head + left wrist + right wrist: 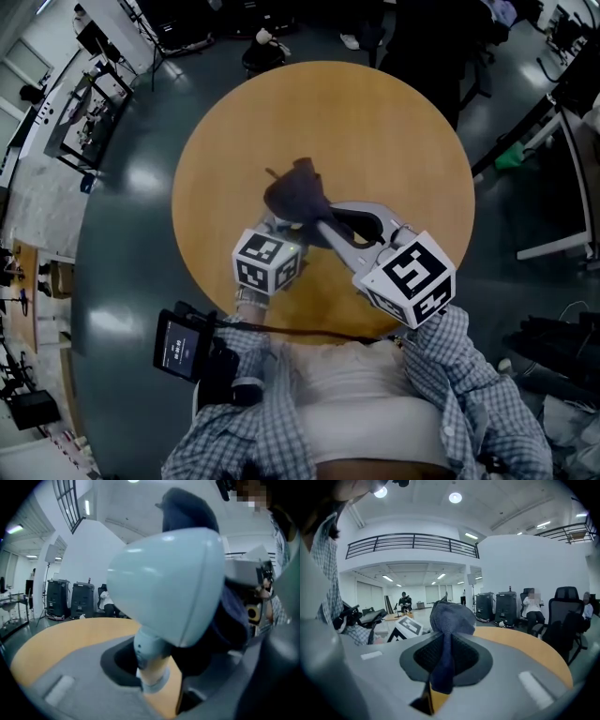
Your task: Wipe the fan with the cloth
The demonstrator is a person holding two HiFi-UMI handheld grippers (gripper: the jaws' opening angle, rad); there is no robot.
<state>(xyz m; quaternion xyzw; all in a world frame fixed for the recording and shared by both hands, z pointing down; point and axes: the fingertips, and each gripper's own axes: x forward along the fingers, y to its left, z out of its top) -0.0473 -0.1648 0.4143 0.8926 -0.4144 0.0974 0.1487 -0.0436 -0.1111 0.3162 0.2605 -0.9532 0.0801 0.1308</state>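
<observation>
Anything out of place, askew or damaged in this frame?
Nothing stands out. The left gripper holds the small fan by its stem over the round table, and the right gripper pinches the dark cloth, which is bunched against the fan's head. No spill or damage shows.

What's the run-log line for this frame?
left tool: shut on fan | right tool: shut on cloth | cloth against fan head | both above table

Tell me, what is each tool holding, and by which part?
The left tool grips the fan by its stem; the right tool pinches a bunched fold of the cloth.
</observation>
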